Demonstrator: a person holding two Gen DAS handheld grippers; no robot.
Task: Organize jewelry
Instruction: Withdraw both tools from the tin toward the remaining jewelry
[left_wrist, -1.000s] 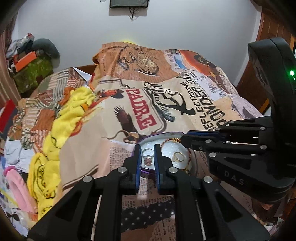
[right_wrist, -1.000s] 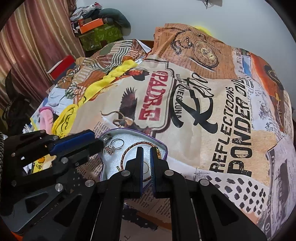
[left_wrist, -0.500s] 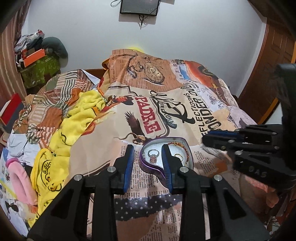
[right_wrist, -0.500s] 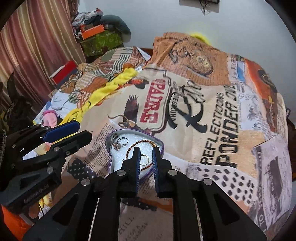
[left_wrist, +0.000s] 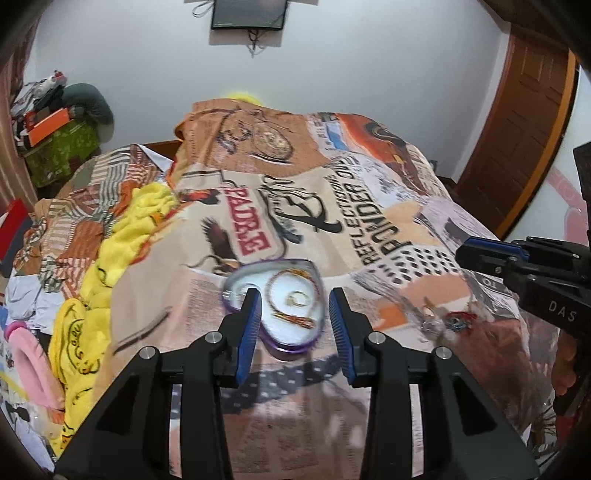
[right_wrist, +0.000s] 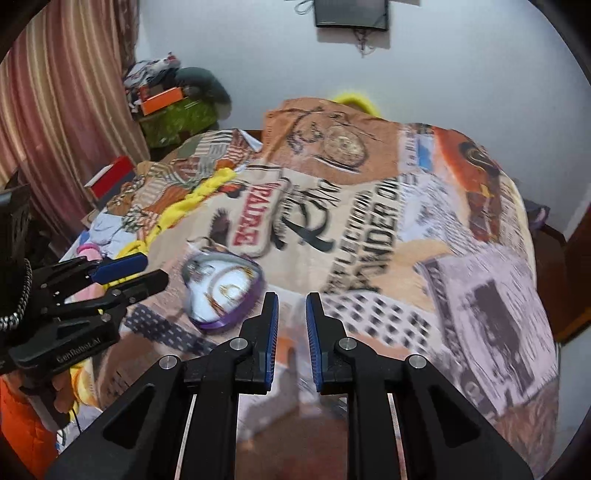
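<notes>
A purple heart-shaped tin lies on the printed bedspread and holds a beaded bracelet and a gold ring. It also shows in the right wrist view. My left gripper is open and empty, raised just in front of the tin. My right gripper is open and empty, to the right of the tin. More loose jewelry lies on the bedspread to the right of the tin.
A yellow blanket and pink cloth lie at the bed's left side. A wooden door stands at the right. A cluttered green box sits by the curtain.
Both grippers have pulled back and up from the tin and opened. The left jaws have widened most. The right gripper has swung to the right of the tin.
</notes>
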